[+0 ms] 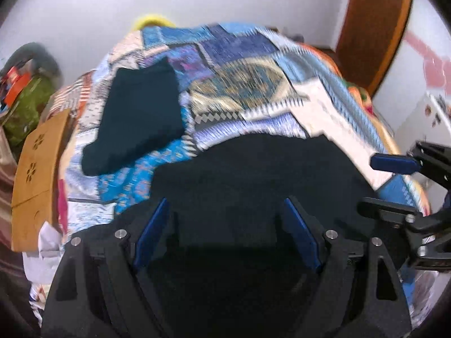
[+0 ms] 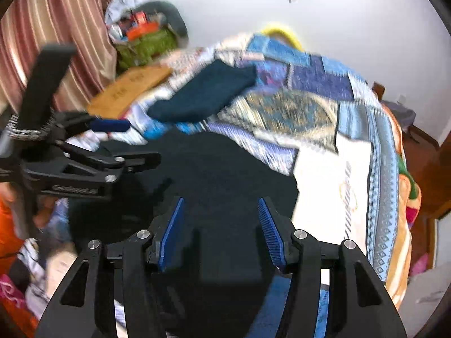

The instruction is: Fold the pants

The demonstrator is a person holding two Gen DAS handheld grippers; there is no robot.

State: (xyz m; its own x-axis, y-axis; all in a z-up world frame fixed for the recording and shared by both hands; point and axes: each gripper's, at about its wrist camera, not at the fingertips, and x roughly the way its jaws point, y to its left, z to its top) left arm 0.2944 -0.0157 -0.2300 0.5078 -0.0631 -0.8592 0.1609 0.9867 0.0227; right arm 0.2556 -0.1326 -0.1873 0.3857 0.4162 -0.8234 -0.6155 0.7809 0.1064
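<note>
Item: pants, black, one piece, lying on the near part of a bed under a patchwork quilt. Cloth spreads across the near edge of the bed; its outline is blurred and its long axis cannot be told for certain, though the dark mass appears to run crosswise along that near edge.

Item: left gripper, fingers apart, nothing between the blue pads. The pants lie directly ahead of and beneath the fingers. Whether the tips touch the cloth cannot be told.

Item: right gripper, fingers likewise apart and empty, poised over the right part of the same black cloth. The cloth's right edge falls just beyond its right finger, where white quilt panel begins.

Relation: both grippers stand side by side over the pants, each seen at the margin of the other's view; neither is plainly nearer. Judgement: the coming move is likely a pinch of the near edge by both, to carry it toward the far edge of the bed.

Item: dark blue folded garment, further back on the quilt toward the left edge, apart from the pants.

Item: wooden board, at the left edge of the bed.

Item: striped curtain, beyond the left side.
</note>
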